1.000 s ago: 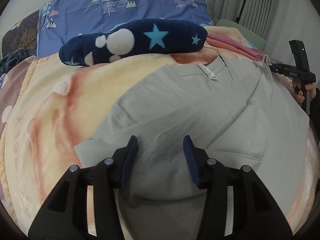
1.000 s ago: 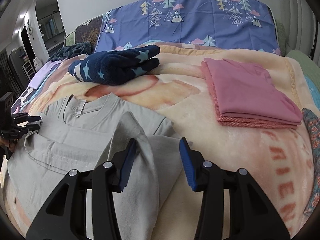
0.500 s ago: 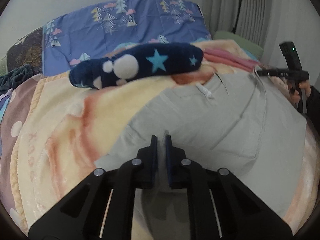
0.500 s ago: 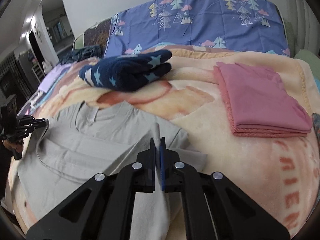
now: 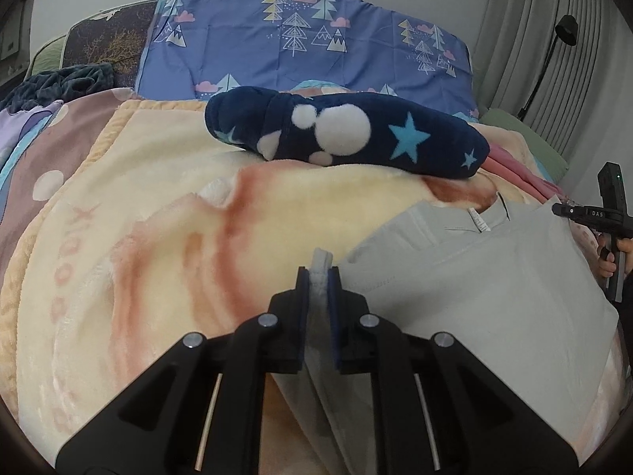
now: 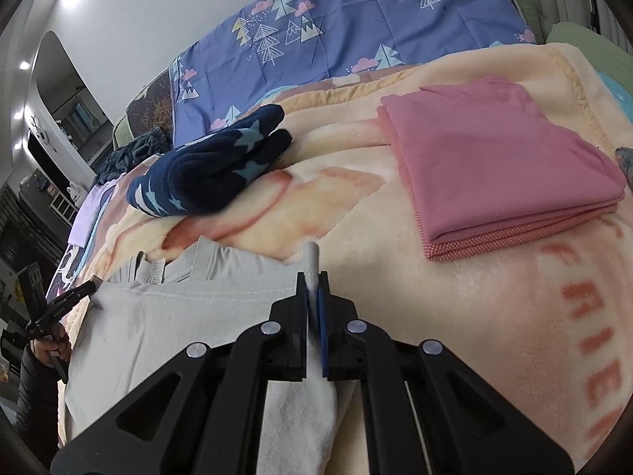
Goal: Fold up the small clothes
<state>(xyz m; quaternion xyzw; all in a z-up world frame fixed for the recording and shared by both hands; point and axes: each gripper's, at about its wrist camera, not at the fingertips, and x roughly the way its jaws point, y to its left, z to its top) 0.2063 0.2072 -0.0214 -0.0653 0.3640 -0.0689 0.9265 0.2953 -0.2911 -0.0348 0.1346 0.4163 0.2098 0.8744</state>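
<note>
A pale grey t-shirt (image 5: pixel 474 297) lies partly folded on a peach fleece blanket (image 5: pixel 158 237), its collar label towards the pillows. My left gripper (image 5: pixel 318 277) is shut on a pinched fold at the shirt's left edge, and cloth hangs down between the fingers. In the right wrist view the grey t-shirt (image 6: pixel 178 316) spreads to the left, and my right gripper (image 6: pixel 314 281) is shut on a fold at its right edge. The left gripper (image 6: pixel 75 299) shows far left there, and the right gripper (image 5: pixel 561 210) shows at the far right of the left wrist view.
A rolled navy star-patterned fleece (image 5: pixel 348 134) lies across the blanket beyond the shirt. A folded pink garment (image 6: pixel 502 162) rests to the right. A blue tree-print pillow (image 5: pixel 308 39) stands at the head. Curtains (image 5: pixel 534 39) hang at the right.
Both grippers went from open to shut, each pinching a fold of the grey shirt. Both then rolled and moved sideways, lifting the shirt's edges.
</note>
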